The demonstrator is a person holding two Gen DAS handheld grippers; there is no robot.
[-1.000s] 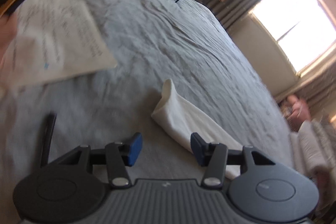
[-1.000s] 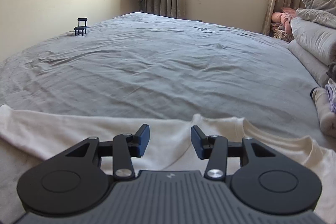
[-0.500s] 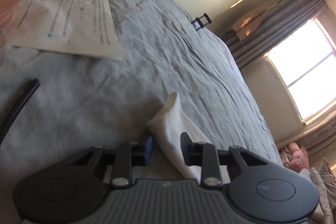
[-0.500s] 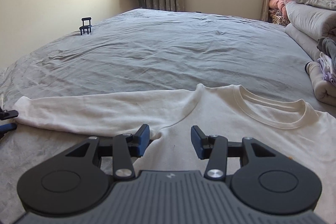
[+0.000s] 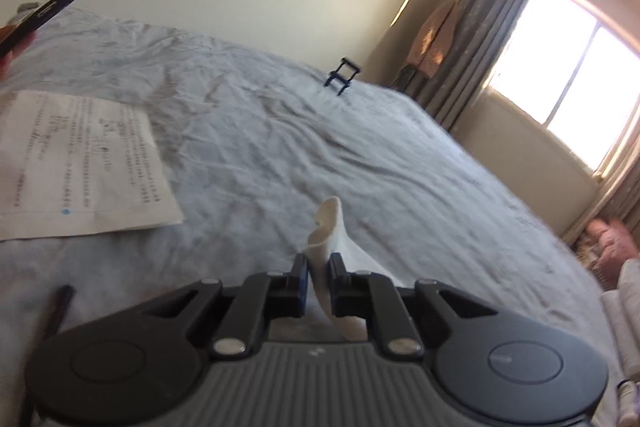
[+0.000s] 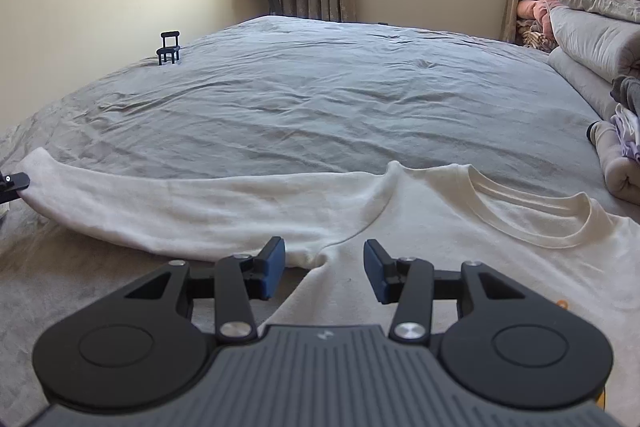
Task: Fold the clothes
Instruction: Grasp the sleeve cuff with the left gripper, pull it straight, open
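The left gripper (image 5: 319, 277) now has its jaws closed on the cuff of the long sleeve (image 5: 329, 227); a second ago the same jaws stood wide apart in front of the cuff, and half a second ago they were half closed around it. The cuff end stands up a little between the blue pads, so the grip seems to be made.

The cream long-sleeved shirt (image 6: 500, 227) lies flat on the grey bed sheet (image 6: 320, 99), neckline up, with this sleeve stretched straight out to the side. The right gripper (image 6: 325, 269) has come nearer to the shirt and hovers at the armpit, where sleeve meets body; its jaws are wide and hold nothing.

In my judgement this prepares a sleeve fold: the held cuff can be carried over the body. A printed paper sheet (image 5: 76, 163) lies beside.
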